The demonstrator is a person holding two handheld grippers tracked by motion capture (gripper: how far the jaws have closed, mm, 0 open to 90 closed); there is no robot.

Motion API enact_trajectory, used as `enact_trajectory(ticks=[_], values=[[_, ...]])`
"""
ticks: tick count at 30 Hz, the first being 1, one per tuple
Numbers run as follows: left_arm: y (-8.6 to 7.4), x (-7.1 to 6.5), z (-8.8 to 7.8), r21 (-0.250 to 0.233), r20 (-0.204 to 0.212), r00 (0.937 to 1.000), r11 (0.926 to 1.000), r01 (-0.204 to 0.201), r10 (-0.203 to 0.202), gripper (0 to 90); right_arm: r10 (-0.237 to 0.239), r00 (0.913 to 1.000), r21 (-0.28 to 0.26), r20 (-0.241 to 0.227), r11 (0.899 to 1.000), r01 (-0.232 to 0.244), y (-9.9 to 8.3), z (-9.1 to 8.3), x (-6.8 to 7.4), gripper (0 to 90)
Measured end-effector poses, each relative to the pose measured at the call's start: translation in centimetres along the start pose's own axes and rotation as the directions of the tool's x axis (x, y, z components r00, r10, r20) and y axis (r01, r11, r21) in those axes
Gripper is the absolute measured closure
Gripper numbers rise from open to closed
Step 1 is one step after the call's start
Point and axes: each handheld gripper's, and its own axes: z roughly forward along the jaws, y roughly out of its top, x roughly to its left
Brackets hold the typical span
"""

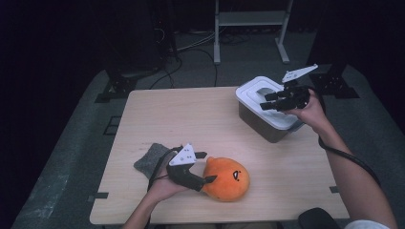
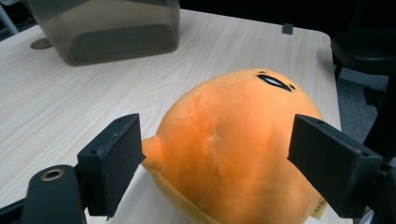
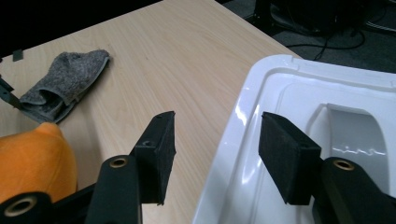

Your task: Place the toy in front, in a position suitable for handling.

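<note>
Orange and round, the plush toy (image 2: pixel 233 149) sits right up close in the left gripper view, between the two black jaws of the left gripper (image 1: pixel 203 168). The jaws stand wide on each side of it. The pads do not squeeze the toy, though the left one sits just beside a small bump on it. The toy lies on the table (image 1: pixel 200 124) near the front edge, with a grey sock (image 1: pixel 152 159) lying just behind the person's left hand.

Far off at the back right corner stands a box (image 1: pixel 267 109) with a white lid (image 3: pixel 299 116) on it. The right gripper (image 1: pixel 267 101) hangs over the near edge of that lid. Its jaws are open too. One jaw is over the lid and one is over the table, with the lid's rim under the gap between them.

It looks like the toy is meant to go into the box. So two things seem to be getting started: grabbing the toy and taking off the lid. Next, the left jaws need to close gently on the soft toy. The right jaws need to drop onto the rim and pinch it, so the lid can lift off.
</note>
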Motion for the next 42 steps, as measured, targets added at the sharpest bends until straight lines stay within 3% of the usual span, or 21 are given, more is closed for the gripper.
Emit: enact_trajectory(ticks=[22,42], values=[[-1.6,0.7,-2.0,0.031,-0.050,0.9979,0.9986,0.043,-0.041,12.0,0.019,0.9936,-0.001,0.111,1.000,-0.019,0.8,-0.1,-2.5,43.2],[-2.1,1.2,-2.8,0.010,-0.071,0.9955,0.9979,0.064,-0.063,12.0,0.058,0.9801,0.008,0.190,0.998,-0.061,0.8,0.4,-4.6,42.7]])
